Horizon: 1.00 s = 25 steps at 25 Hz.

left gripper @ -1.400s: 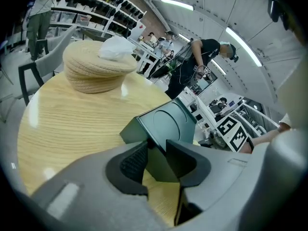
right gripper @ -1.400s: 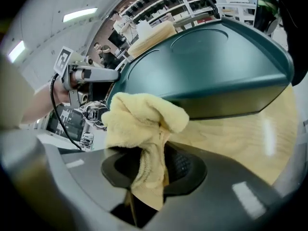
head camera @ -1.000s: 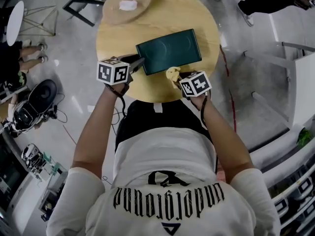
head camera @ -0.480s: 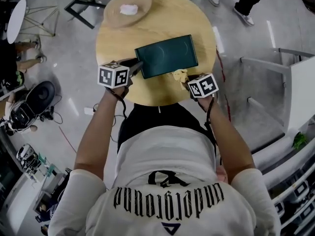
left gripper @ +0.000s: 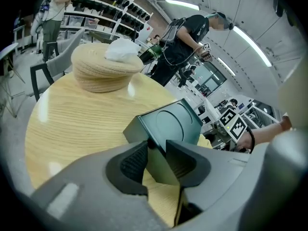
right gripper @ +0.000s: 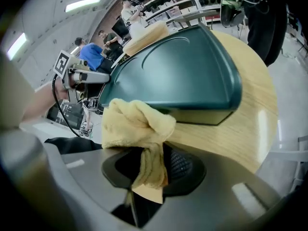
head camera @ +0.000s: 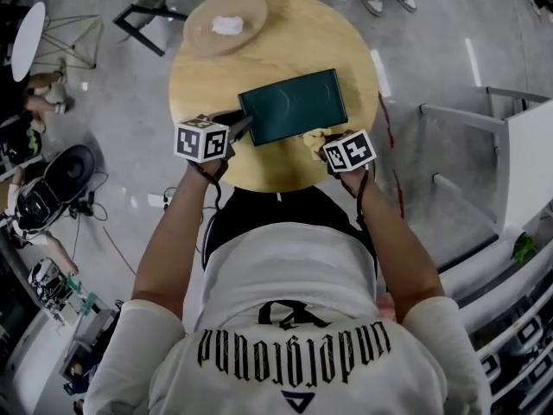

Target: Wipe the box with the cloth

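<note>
As seen from above, both bare forearms out ahead of a white shirt (head camera: 289,275), elbows bent, reaching to the near edge of a round table (head camera: 276,37). Left forearm angled up and inward, marker cube (head camera: 201,139) riding on top of the left gripper (head camera: 244,121), nose tilted forward and down at the box (head camera: 294,105). Jaws set wide and clamped across the box's near-left corner. In the left gripper view, that corner wedged between the two ribbed pads (left gripper: 134,161), dark green side wall filling the gap between them.

Right forearm much the mirror of the left, angled up and inward, right gripper (head camera: 321,138) pitched more steeply down, just beside the box's near-right corner. Jaws pinched together on a yellow cloth (right gripper: 137,121). One strip of it down between the pads, the rest bunched up above the jaw tips. Bunch touching the box's near side wall, close under the lid's rim.

Box flat on the table, dark green, a round ring pressed into its lid, long side toward the person, lying between the two grippers. Woven disc (head camera: 226,22) at the table's far-left edge, white wad (left gripper: 122,49) on top of it, well apart from the box.
</note>
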Available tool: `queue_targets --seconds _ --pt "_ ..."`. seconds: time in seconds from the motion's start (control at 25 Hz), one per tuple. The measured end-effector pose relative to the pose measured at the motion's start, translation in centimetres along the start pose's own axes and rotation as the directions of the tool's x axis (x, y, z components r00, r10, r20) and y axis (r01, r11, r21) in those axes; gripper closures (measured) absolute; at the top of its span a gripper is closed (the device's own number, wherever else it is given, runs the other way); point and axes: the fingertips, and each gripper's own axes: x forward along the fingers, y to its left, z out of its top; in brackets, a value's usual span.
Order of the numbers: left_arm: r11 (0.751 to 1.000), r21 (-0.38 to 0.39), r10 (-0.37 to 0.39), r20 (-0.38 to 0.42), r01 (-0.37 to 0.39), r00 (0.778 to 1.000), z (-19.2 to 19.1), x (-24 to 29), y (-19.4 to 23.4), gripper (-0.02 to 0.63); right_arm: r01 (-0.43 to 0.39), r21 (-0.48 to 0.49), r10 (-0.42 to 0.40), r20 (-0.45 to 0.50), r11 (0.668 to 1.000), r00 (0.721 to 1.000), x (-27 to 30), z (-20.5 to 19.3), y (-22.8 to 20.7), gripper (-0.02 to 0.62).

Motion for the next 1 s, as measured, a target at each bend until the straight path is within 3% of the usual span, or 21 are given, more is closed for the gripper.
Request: queue_targets --seconds 0.2,0.52,1.0 --pt "1.0 0.0 0.0 0.001 0.0 1.0 0.1 0.1 -0.2 0.474 -0.008 0.024 0.007 0.012 1.0 1.0 0.2 0.1 -0.1 0.483" --pt "1.0 0.017 -0.004 -0.022 0.005 1.0 0.1 0.1 -0.1 0.471 0.064 0.115 -0.07 0.047 0.991 0.996 -3.2 -0.7 -5.8 0.483" --pt "1.0 0.006 -0.015 -0.024 0.016 1.0 0.4 0.4 -0.2 0.463 0.161 0.02 -0.161 0.004 0.987 0.987 -5.7 0.1 -9.7 0.483"
